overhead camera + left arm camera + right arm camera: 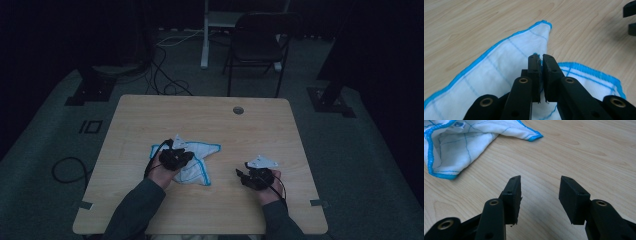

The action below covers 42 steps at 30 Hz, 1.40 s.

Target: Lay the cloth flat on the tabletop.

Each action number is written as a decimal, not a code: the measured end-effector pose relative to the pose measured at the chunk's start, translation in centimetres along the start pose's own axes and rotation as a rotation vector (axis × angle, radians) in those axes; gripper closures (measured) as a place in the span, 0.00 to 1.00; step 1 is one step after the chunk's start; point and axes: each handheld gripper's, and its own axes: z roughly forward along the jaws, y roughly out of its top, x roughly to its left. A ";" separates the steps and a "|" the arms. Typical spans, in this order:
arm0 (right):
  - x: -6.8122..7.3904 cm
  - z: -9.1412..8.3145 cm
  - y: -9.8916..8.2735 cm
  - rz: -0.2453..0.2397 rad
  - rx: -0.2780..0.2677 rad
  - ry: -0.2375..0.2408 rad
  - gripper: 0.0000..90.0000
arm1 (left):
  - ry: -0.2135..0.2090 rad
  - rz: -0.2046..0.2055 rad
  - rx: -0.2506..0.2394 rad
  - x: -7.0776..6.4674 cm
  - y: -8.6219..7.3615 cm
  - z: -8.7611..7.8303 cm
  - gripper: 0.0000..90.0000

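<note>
Left gripper (541, 75) clenched on the cloth (506, 65)!
Right gripper (540, 200) rests released, jaws apart, low over the woodgrain bench (579, 152).

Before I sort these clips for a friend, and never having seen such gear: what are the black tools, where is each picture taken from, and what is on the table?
A person sits at a light wooden table holding a black two-jaw hand gripper in each hand. The high view looks down from above; the other two come from cameras riding on each gripper, looking along its jaws. On the table lies a crumpled white cloth with a bright blue hem. The left gripper is shut on a fold of that cloth, seen pinched between its jaws in the left gripper view. The right gripper stands open over bare wood, holding nothing, apart from the cloth. Behind the table stands a dark folding chair.
</note>
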 end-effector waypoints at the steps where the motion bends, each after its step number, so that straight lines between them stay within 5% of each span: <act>1: 0.0 0.0 0.0 0.000 0.000 0.000 0.59 | 0.000 0.000 0.000 0.0 0.0 0.0 0.96; 11: 0.8 1.0 1.0 -0.033 -0.007 0.015 0.61 | 0.032 -0.068 -0.046 0.1 -4.5 -4.3 0.96; 17: 1.1 1.3 1.5 -0.048 0.003 0.020 0.61 | 0.042 -0.098 -0.027 0.1 -7.2 -5.5 0.96; 31: 1.3 5.2 4.0 -0.013 -0.013 0.031 0.65 | 0.046 -0.136 0.009 -0.4 -10.1 -5.9 0.96; 37: 1.7 8.0 5.4 -0.081 0.013 0.049 0.65 | 0.045 -0.146 0.016 -0.4 -10.5 -5.6 0.96; 42: 2.0 10.0 6.5 -0.135 0.037 0.082 0.57 | 0.050 -0.146 0.006 -0.5 -10.7 -5.4 0.96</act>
